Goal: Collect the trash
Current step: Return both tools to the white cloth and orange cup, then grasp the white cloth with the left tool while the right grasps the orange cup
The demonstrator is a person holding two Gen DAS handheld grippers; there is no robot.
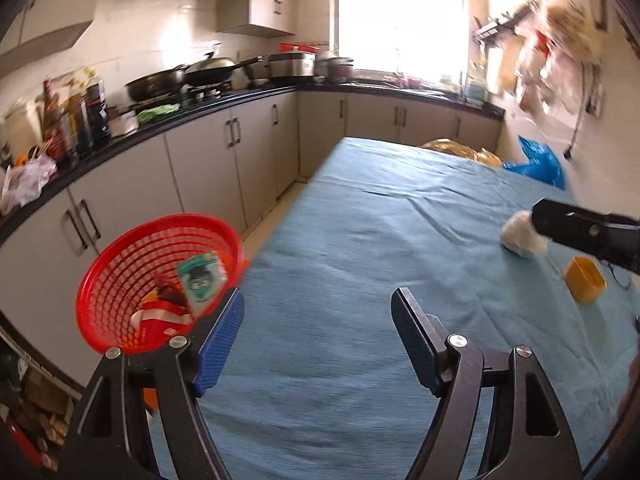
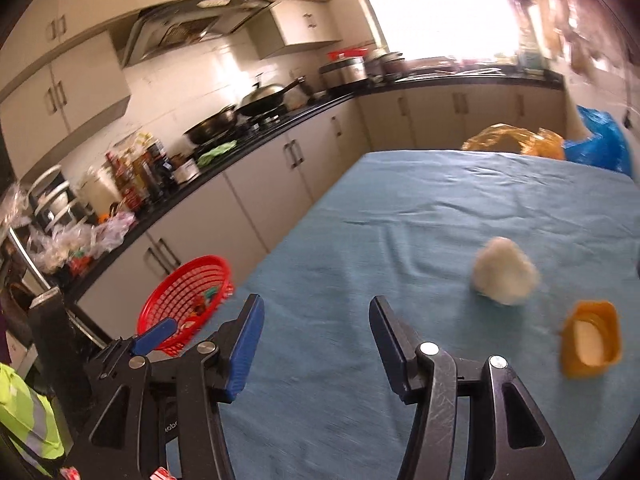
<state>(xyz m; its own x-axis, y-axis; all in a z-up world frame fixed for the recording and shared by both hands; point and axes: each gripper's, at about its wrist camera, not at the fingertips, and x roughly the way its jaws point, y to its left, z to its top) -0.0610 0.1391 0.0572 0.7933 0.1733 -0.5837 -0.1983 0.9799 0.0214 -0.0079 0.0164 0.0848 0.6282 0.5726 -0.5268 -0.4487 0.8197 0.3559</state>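
A table covered with a blue cloth (image 1: 360, 240) is seen from both wrist cameras, in a kitchen with a dark countertop (image 1: 224, 104) running along the left. The left gripper (image 1: 318, 312) is held over the near part of the cloth with its fingers spread apart and nothing between them. A red basket (image 1: 120, 264) is seen just beyond the table's left edge, tilted toward the camera, and several pieces of trash are lying in it, among them a green and white packet (image 1: 202, 280) and a red and white wrapper (image 1: 160, 316). The right gripper (image 2: 316, 320) is likewise held above the cloth with its fingers apart and empty. Ahead of it and to its right, a crumpled white wad (image 2: 505, 277) is resting on the cloth, and a small orange container (image 2: 591, 338) is lying just beside the wad, nearer the camera. In the left wrist view, the tip of the right gripper is seen at the wad; whether it touches cannot be told. At the far end of the table, a yellow bag (image 2: 516, 140) and a blue bag (image 2: 600, 144) are visible.
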